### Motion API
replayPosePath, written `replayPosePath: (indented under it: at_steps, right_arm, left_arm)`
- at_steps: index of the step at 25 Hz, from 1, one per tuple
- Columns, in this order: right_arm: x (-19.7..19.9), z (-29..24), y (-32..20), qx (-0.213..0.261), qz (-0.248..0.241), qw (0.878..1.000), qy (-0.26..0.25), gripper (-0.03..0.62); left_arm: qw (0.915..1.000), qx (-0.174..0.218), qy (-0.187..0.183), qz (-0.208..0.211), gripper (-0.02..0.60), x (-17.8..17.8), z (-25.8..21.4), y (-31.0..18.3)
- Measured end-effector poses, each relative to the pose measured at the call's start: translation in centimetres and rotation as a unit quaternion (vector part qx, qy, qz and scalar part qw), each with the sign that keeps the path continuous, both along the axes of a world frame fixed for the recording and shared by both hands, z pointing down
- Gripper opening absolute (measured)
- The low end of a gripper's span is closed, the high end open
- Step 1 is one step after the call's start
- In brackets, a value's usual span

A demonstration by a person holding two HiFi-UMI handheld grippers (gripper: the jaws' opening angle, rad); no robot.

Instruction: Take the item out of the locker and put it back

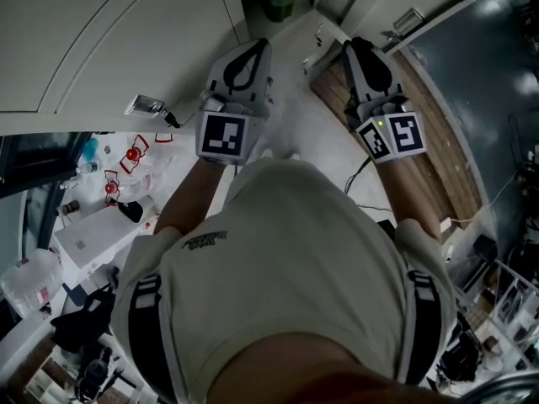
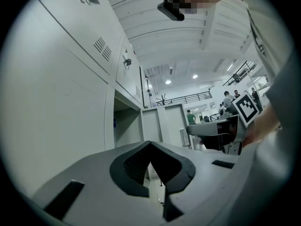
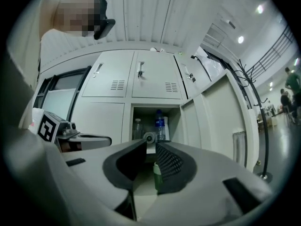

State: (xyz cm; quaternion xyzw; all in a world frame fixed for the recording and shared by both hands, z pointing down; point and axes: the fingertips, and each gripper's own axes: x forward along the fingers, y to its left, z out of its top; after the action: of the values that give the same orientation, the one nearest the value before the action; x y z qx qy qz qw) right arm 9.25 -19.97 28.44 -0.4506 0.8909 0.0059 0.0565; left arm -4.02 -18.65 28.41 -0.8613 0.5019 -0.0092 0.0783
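Note:
The white locker bank fills the right gripper view. One compartment stands open and holds a blue-labelled bottle, a clear bottle and a small roll. A green bottle stands lower down, seen through the gap between the jaws; in the head view it is a green shape in a low compartment. My right gripper is well short of the locker, its jaws a narrow gap apart with nothing between them. My left gripper is shut and empty, level with the right gripper and to its left.
The open compartment's door swings out to the right. A coat stand stands further right, with people far off. In the head view a cluttered table lies at the left and a wooden strip at the right.

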Motion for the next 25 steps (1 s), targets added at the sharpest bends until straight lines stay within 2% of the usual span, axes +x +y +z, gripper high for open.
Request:
replayPosePath:
  at_steps: [1, 2, 3, 7, 15, 25]
  right_arm:
    - [0.0, 0.3, 0.5, 0.001, 0.0, 1.0, 0.006, 0.063]
    - [-0.1, 0.6, 0.9, 0.004, 0.001, 1.0, 0.015, 0.02]
    - [-0.2, 1.0, 1.4, 0.008, 0.0, 1.0, 0.024, 0.003]
    - [-1.4, 3.2, 2.9, 0.0, -0.014, 0.998, 0.055, 0.003]
    - [-3.8, 4.4, 4.5, -0.011, -0.052, 0.998, 0.039, 0.002]
    - [-3.7, 5.0, 4.5, -0.026, -0.05, 0.998, 0.033, 0.0]
  left_arm:
    - [1.0, 0.001, -0.003, 0.0, 0.015, 0.0, 0.1, 0.3]
    - [1.0, 0.003, -0.007, -0.001, 0.015, 0.0, 0.2, 0.6]
    - [0.9999, 0.005, -0.014, -0.001, 0.015, 0.1, 0.4, 0.8]
    - [0.9995, -0.011, -0.027, 0.006, 0.015, 0.5, 2.2, 1.6]
    - [0.998, -0.053, -0.029, 0.015, 0.015, 1.0, 5.6, 2.8]
    - [0.9975, -0.064, -0.027, 0.017, 0.015, 1.2, 6.3, 3.0]
